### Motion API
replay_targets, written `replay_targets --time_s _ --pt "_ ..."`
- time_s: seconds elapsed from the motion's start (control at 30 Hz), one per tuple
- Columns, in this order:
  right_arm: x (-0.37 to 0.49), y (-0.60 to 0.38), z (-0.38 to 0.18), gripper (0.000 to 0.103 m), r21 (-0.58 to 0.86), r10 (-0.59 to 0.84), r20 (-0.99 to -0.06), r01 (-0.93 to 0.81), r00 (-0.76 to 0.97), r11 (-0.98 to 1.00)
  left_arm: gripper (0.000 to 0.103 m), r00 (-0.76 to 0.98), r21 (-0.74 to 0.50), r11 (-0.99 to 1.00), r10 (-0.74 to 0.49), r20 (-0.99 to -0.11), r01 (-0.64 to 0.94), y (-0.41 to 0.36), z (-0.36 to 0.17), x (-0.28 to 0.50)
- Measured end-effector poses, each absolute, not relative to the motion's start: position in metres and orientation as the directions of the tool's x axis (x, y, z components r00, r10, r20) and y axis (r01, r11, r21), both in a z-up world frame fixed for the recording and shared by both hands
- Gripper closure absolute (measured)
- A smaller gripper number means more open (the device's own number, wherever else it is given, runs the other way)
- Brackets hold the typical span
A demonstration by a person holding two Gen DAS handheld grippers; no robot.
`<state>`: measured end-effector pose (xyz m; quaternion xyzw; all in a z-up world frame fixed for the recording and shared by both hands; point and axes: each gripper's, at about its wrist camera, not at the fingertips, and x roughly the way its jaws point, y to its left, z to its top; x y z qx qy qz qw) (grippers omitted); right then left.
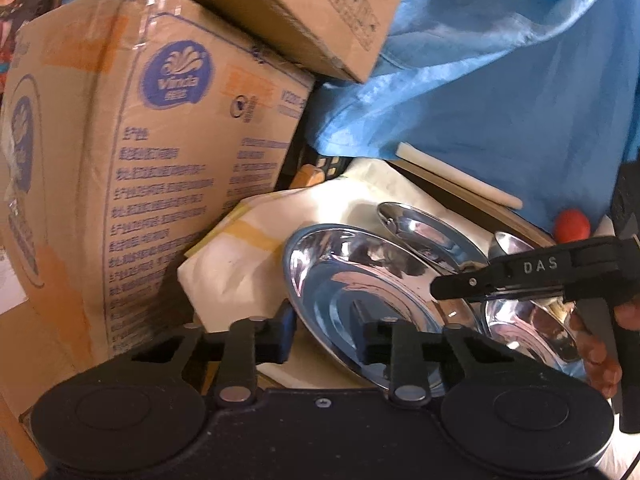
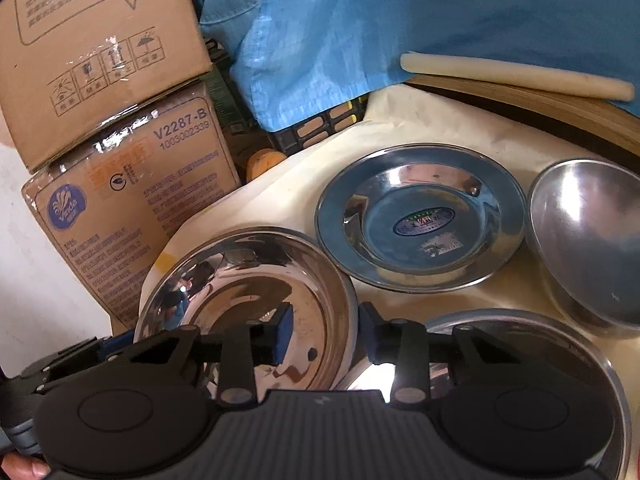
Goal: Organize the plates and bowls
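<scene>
A shiny steel dish (image 1: 360, 272) lies on the white cloth (image 1: 240, 264), nearest of several steel dishes. My left gripper (image 1: 326, 332) straddles its left rim, one pad outside and one inside, with bare metal showing between the pads. My right gripper (image 2: 326, 334) straddles the same dish (image 2: 248, 280) at its right rim, also with a gap at the inner pad. The right gripper (image 1: 444, 290) shows side-on in the left wrist view. A stickered plate (image 2: 420, 220), a matte bowl (image 2: 588, 240) and another dish (image 2: 520, 344) lie close by.
Stacked cardboard boxes (image 2: 132, 208) crowd the table's left side. A blue garment (image 2: 400, 20) hangs behind, over a white stick (image 2: 520, 76) and a black crate (image 2: 316, 128). A red ball (image 1: 572, 224) sits at the far right. A person's hand (image 1: 600, 344) holds the right gripper.
</scene>
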<state>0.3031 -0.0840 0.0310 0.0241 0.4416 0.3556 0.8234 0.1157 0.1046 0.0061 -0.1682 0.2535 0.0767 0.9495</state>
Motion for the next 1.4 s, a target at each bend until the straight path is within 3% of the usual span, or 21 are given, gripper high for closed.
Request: replay_targets --time_s 0.2,0.27,0.73,1.4 --pt "0.301 -0.080 0.031 0.082 0.362 0.591 -0.724 -0.532 0.357 0.766 0.077 0.865 -0.306 0.912 0.094 -0.492 -0.273 0.111 0.011 0.111" --pt "0.301 -0.080 0.031 0.084 0.371 0.591 -0.725 -0.522 0.354 0.768 0.078 0.867 -0.310 0.909 0.098 -0.489 -0.277 0.113 0.012 0.108" --pt "0.283 -0.106 0.052 0.085 0.411 0.618 -0.688 -0.498 0.380 0.763 0.078 0.889 -0.307 0.915 0.107 -0.445 -0.263 0.097 0.032 0.101" --pt "0.251 -0.238 0.059 0.084 0.364 0.468 -0.695 -0.294 0.546 0.884 0.074 0.874 -0.265 0.964 -0.117 -0.471 -0.014 -0.011 0.024 0.151"
